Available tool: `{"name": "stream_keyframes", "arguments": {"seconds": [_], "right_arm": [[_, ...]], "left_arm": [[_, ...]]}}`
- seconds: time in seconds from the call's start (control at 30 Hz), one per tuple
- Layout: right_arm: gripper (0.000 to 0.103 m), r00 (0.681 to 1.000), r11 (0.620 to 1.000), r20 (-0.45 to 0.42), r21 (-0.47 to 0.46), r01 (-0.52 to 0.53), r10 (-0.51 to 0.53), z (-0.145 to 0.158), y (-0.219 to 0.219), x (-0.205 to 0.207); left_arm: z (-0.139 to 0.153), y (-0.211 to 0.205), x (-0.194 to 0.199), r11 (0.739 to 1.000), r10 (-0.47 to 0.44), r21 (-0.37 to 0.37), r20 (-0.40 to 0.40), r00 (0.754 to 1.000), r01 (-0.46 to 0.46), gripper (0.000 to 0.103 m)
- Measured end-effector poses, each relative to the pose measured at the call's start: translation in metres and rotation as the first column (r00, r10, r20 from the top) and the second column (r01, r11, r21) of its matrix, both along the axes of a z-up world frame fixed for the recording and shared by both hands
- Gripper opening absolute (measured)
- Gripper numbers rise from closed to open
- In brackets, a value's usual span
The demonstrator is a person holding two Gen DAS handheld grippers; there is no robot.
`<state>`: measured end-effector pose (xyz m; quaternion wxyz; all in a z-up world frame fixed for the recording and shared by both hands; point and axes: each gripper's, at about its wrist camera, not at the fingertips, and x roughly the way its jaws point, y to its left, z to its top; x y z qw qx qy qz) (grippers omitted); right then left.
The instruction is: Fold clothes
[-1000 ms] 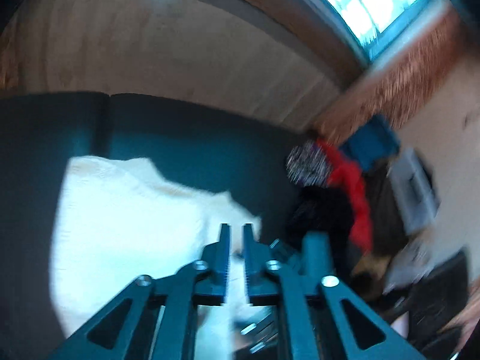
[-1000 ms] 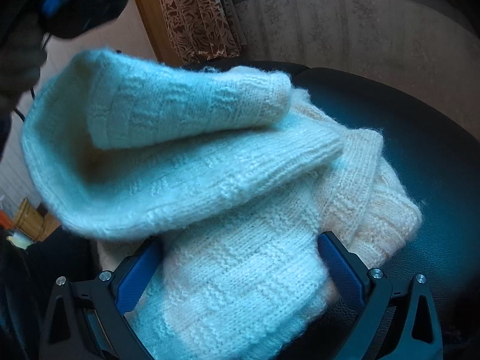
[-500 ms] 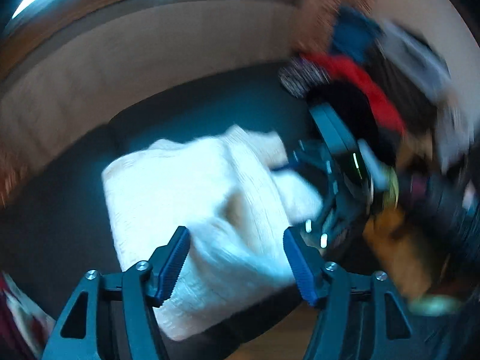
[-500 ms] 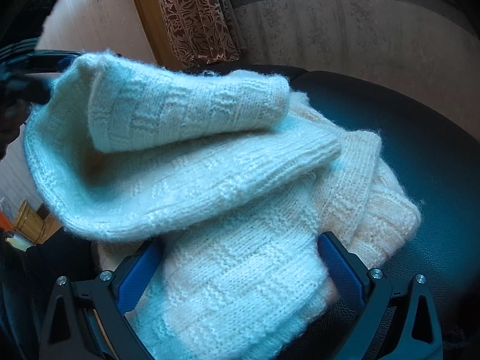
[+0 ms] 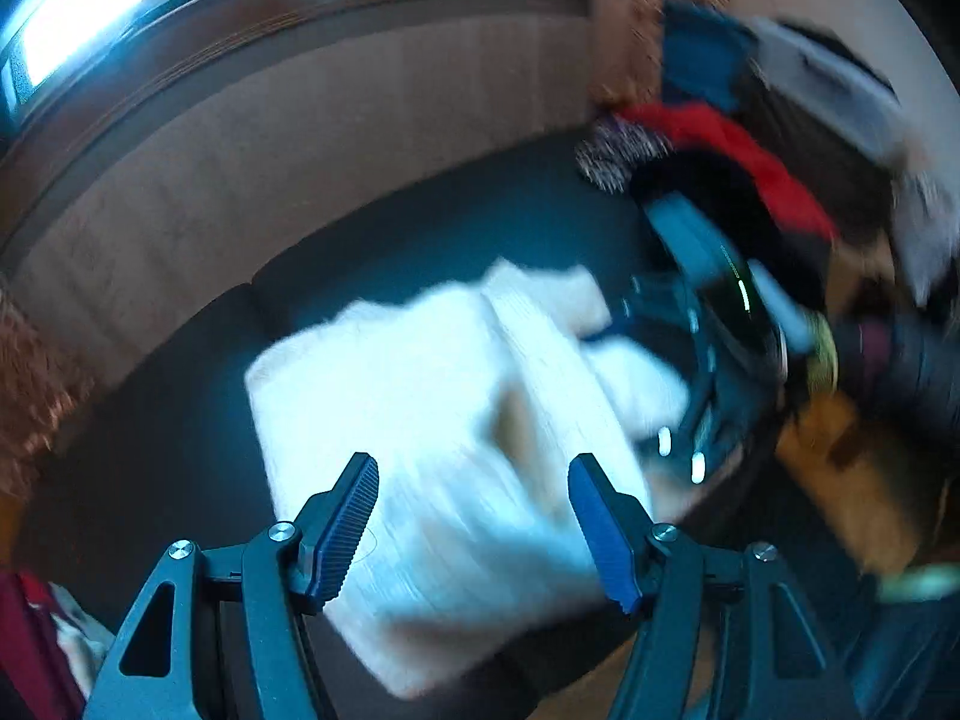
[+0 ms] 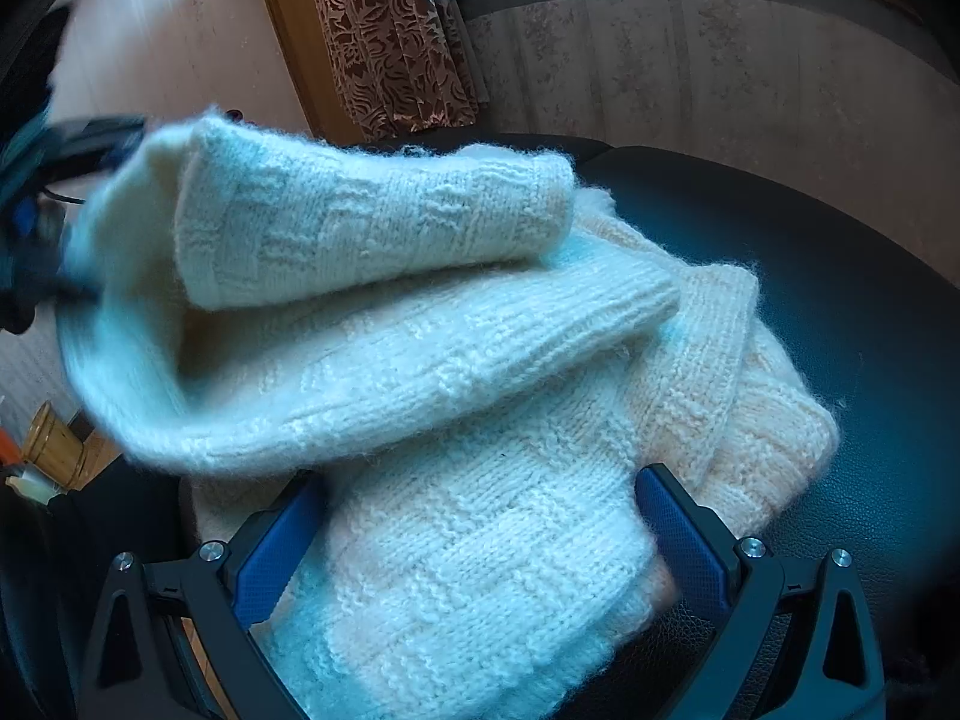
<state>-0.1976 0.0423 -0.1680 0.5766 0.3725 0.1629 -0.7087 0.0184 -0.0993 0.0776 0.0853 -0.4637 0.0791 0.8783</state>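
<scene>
Dark leather seat (image 6: pixel 840 276) carries the cream sweater (image 6: pixel 456 396); patterned curtain (image 6: pixel 390 36) at 12 o'clock. Left gripper (image 5: pixel 474 516) and right gripper (image 6: pixel 480 534) both spread wide, empty. Clothes pile (image 5: pixel 738 156) at 2 o'clock blurred.

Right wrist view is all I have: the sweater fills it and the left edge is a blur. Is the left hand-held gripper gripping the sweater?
Observer: No. The left hand-held gripper is open, with its fingers spread. The sweater is in front of it and nothing is pinched.
Operator: Anything else on the sofa?
Observer: Yes. A pile of clothes, red and black among them, sits at the end of the sofa, beyond the sweater.
Operator: How does the sweater lie overall?
Observer: It lies as one compact bundle on the seat. The right hand-held gripper is at the side of it towards the pile. That view is blurred, so I cannot make out the folds.
</scene>
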Motion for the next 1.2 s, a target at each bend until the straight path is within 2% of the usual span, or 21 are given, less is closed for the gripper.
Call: {"name": "stream_keyframes", "arguments": {"seconds": [0.07,0.17,0.3,0.47,0.63,0.8,1.0,1.03,1.07,1.1,1.13,1.2], "right_arm": [[0.103,1.000,1.000,0.000,0.000,0.000,0.000,0.002,-0.004,-0.001],[0.103,1.000,1.000,0.000,-0.004,0.001,-0.001,0.006,0.003,-0.002],[0.103,1.000,1.000,0.002,-0.011,0.001,-0.001,0.005,0.003,-0.003],[0.103,1.000,1.000,0.014,-0.028,0.001,0.000,0.004,0.005,-0.003],[0.103,1.000,0.999,0.019,-0.043,0.003,-0.002,0.008,0.013,-0.004],[0.103,1.000,0.999,0.013,-0.049,0.003,-0.002,0.008,0.015,-0.004],[0.103,1.000,0.999,0.007,-0.051,0.002,-0.002,0.006,0.014,-0.004],[0.103,1.000,0.999,0.005,-0.051,0.002,-0.002,0.005,0.014,-0.004],[0.103,1.000,0.999,0.002,-0.050,0.002,-0.002,0.005,0.013,-0.004],[0.103,1.000,0.999,0.000,-0.050,0.002,-0.002,0.005,0.012,-0.004],[0.103,1.000,0.999,-0.001,-0.049,0.002,-0.002,0.004,0.012,-0.004],[0.103,1.000,0.999,0.000,-0.049,0.002,-0.002,0.004,0.011,-0.004]], "left_arm": [[0.006,0.001,-0.015,0.999,-0.025,0.027,0.028,0.999,0.024,0.067],[0.000,0.013,-0.045,0.997,-0.076,0.004,0.131,0.988,0.077,0.068],[-0.020,0.028,-0.078,0.993,-0.119,0.045,0.300,0.947,0.111,0.069],[-0.047,0.043,-0.099,0.999,-0.037,-0.015,0.433,0.900,0.048,0.080],[-0.069,0.059,-0.104,0.995,0.050,-0.102,0.462,0.886,-0.003,0.084],[-0.089,0.064,-0.103,0.980,0.141,-0.192,0.458,0.878,-0.057,0.087],[-0.093,0.058,-0.093,0.979,0.143,-0.196,0.466,0.873,-0.056,0.090],[-0.091,0.055,-0.091,0.980,0.142,-0.189,0.465,0.874,-0.058,0.089],[-0.089,0.052,-0.088,0.981,0.139,-0.185,0.459,0.878,-0.059,0.081],[-0.085,0.049,-0.085,0.981,0.134,-0.186,0.445,0.885,-0.055,0.068],[-0.081,0.044,-0.081,0.985,0.129,-0.163,0.432,0.892,-0.064,0.060],[-0.070,0.032,-0.071,0.993,0.120,-0.040,0.408,0.905,-0.114,0.037]]}}
